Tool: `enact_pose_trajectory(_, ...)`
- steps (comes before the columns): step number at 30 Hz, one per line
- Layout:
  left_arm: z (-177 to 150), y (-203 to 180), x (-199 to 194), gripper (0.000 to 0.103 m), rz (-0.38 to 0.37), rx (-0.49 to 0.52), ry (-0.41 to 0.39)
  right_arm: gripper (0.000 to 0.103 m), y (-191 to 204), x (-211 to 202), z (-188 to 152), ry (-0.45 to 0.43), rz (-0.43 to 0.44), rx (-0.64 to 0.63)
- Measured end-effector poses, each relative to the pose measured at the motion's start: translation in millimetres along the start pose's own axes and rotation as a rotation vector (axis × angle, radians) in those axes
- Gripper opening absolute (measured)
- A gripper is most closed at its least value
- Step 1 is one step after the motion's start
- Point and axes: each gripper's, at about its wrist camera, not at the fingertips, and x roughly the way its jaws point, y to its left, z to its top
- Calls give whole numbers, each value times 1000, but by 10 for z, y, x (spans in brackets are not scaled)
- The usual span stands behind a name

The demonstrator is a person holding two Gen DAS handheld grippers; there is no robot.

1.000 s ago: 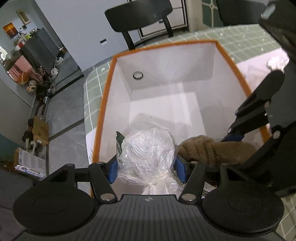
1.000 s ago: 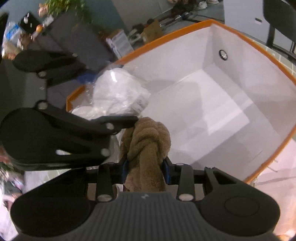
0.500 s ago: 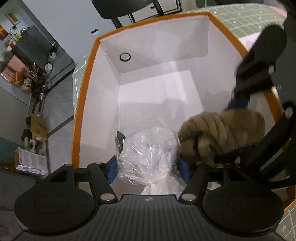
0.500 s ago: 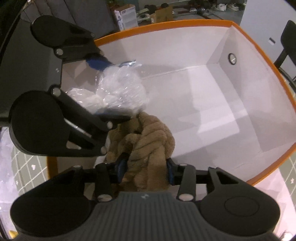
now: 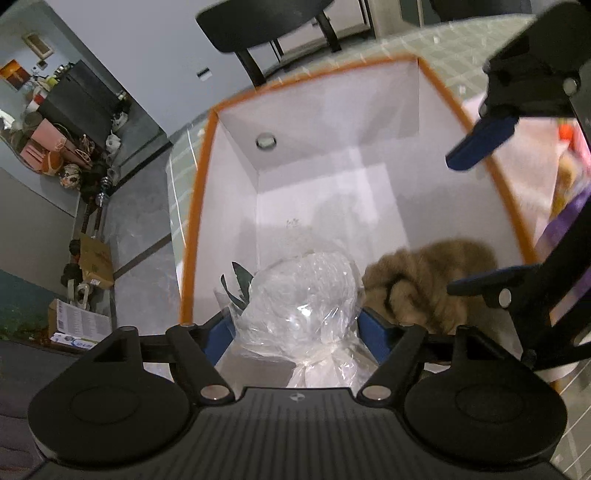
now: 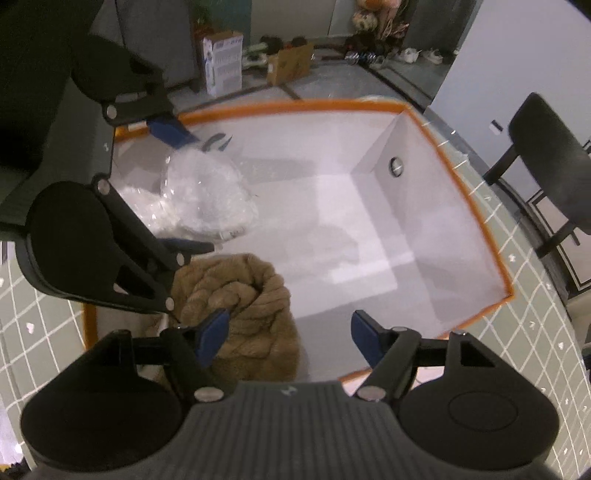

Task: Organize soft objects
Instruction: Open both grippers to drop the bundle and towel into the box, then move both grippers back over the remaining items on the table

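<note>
A white box with an orange rim (image 5: 199, 192) (image 6: 476, 221) stands on the green tiled table. My left gripper (image 5: 297, 325) is shut on a clear plastic-wrapped white bundle (image 5: 301, 295) (image 6: 207, 199), held inside the box near its near-left corner. A brown knitted soft item (image 5: 424, 280) (image 6: 240, 306) lies in the box beside the bundle. My right gripper (image 6: 290, 334) is open and empty, its left fingertip (image 6: 212, 334) close over the brown item. The right gripper also shows in the left wrist view (image 5: 480, 210), open.
A black chair (image 5: 266, 29) (image 6: 546, 166) stands beyond the table. Cardboard boxes (image 6: 225, 62) and clutter sit on the floor. Colourful packaged items (image 5: 569, 184) lie on the table right of the box. The far half of the box floor is bare.
My right gripper has opened and let go of the brown knitted item, which now lies in the box. The left gripper still holds the wrapped bundle.
</note>
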Motion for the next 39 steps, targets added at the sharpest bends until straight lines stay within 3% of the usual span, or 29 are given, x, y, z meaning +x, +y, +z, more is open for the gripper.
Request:
enact_pose_trajectory(5,62,1,-170,88,-9,-44,-39,72,-61,-314,-95,-38,-7,31)
enact_pose_trajectory(10,108,-89,-221,89,36,-19,-42,72,-103,-507,-287,-53,-21,44)
enact_pose_trajectory(17,206,67,-318,94,47,-99,-75,72,-142,-663,-526,-55,-36,55)
enact_pose_trajectory(25,252,-98,-417,94,29,-58,-88,73,-166,-706,-702,-48,-36,65)
enact_pose_trajectory(39,134,-739,-745,94,-28,64,-137,73,-174,-1014,-1153,-51,-59,83)
